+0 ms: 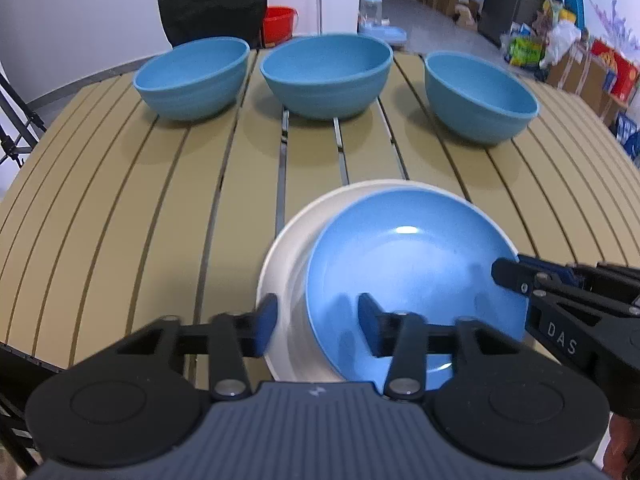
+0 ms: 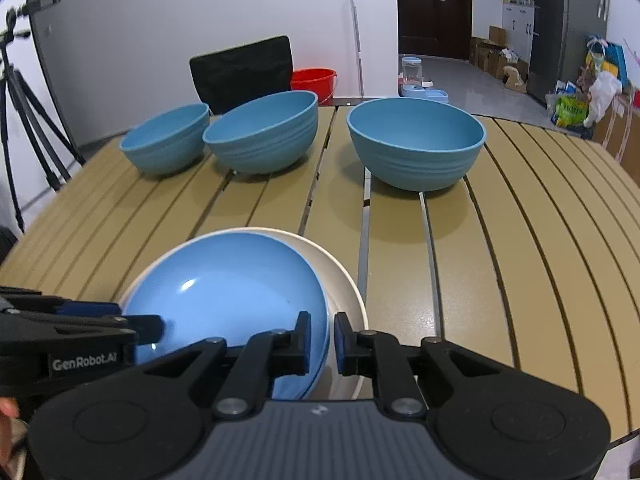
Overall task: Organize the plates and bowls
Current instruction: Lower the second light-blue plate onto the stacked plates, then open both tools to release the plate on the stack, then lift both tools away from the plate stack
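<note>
Right tool (image 2: 322, 344) pinches the rim of the blue plate (image 2: 228, 292), which lies in the white plate (image 2: 344, 280) at the counter's (image 2: 500, 260) near edge. Left tool (image 1: 318, 326) gapes wide, straddling both rims. Three bowls (image 2: 416, 142) line the far edge.

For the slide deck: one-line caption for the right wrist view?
Right tool pinches blue plate rim, nested off-centre in white plate; three blue bowls behind.
</note>
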